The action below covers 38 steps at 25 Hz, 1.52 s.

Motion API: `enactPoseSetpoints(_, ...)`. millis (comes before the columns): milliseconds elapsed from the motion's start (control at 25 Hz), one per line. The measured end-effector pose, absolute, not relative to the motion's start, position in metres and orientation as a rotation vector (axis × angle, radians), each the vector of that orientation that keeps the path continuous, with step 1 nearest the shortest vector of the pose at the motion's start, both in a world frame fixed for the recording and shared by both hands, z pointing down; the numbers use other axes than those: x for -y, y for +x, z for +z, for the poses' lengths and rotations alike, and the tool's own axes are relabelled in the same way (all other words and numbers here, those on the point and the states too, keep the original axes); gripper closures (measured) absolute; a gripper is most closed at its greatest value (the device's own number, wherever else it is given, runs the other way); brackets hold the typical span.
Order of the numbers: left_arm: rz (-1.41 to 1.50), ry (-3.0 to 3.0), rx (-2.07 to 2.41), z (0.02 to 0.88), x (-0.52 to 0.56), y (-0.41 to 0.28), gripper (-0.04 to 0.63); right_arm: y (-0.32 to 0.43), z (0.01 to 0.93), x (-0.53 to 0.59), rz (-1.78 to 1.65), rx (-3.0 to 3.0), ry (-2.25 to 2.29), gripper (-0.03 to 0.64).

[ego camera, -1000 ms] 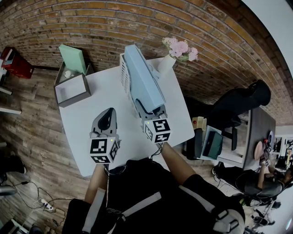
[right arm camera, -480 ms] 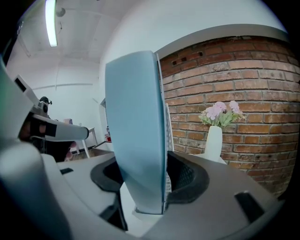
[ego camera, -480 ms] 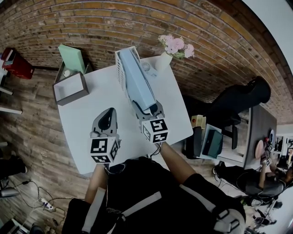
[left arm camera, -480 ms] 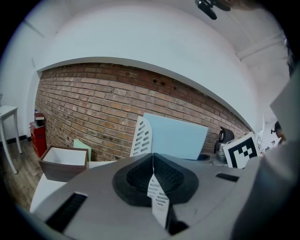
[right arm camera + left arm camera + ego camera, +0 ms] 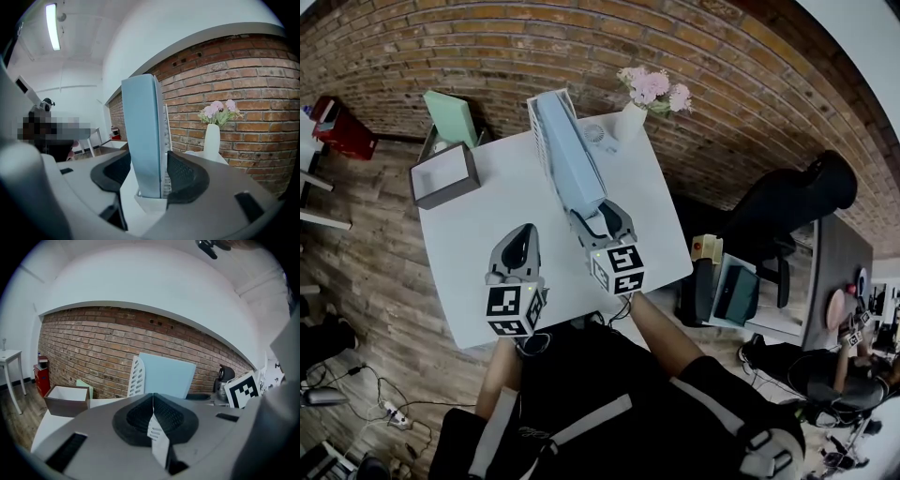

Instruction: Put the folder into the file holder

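Observation:
A light blue folder (image 5: 570, 159) stands on edge inside the white mesh file holder (image 5: 546, 141) at the far side of the white table (image 5: 487, 216). My right gripper (image 5: 602, 220) is at the folder's near end. In the right gripper view the folder (image 5: 143, 131) and the holder's wall (image 5: 165, 140) stand between the jaws of the right gripper (image 5: 149, 173). These jaws have just been opening, and the pads sit close beside the folder without clearly pressing it. My left gripper (image 5: 517, 246) hovers over the table to the left, shut and empty (image 5: 153, 401).
A white vase of pink flowers (image 5: 630, 117) stands just right of the holder's far end. An open grey box (image 5: 442, 175) and a green folder (image 5: 450, 117) are at the table's far left corner. A black office chair (image 5: 778, 211) is off to the right.
The folder has gone from leaning out above the holder to standing in line inside it. The right gripper now sits at the folder's near end. The left gripper stays shut.

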<state>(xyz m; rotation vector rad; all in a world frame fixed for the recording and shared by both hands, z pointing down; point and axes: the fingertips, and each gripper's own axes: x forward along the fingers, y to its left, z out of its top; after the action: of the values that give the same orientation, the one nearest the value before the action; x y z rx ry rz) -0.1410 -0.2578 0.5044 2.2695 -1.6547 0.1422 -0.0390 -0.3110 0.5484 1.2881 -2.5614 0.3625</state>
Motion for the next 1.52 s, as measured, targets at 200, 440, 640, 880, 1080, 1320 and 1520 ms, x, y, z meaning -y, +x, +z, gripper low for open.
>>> enactPoseSetpoints(200, 0.148, 2.26, 1.681, 0.502, 0.243, -0.127, 0.572, -0.026, 0.547, 0.294, 0.361, 2.579, 1.252, 0.365)
enactPoseSetpoints(440, 0.15, 2.249, 1.712, 0.5, 0.224, -0.112, 0.572, -0.011, 0.546, 0.275, 0.35, 2.596, 1.221, 0.365)
enactPoseSetpoints(640, 0.156, 2.236, 1.744, 0.497, 0.204, -0.102, 0.572, 0.001, 0.544, 0.256, 0.334, 2.607, 1.193, 0.365)
enactPoseSetpoints(880, 0.152, 2.186, 1.798, 0.498, 0.173, -0.101, 0.572, 0.006, 0.542, 0.225, 0.349, 2.644, 1.141, 0.38)
enactPoseSetpoints(1080, 0.124, 2.123, 1.843, 0.501, 0.144, -0.098, 0.572, 0.003, 0.535, 0.186, 0.239, 2.701, 1.014, 0.607)
enactPoseSetpoints(1320, 0.117, 2.073, 1.879, 0.507, 0.115, -0.098, 0.572, -0.001, 0.536, 0.151, 0.151, 2.709, 0.93, 0.607)
enactPoseSetpoints(1520, 0.124, 2.061, 1.89, 0.506, 0.094, -0.101, 0.572, -0.003, 0.53, 0.131, 0.128, 2.704, 0.932, 0.607)
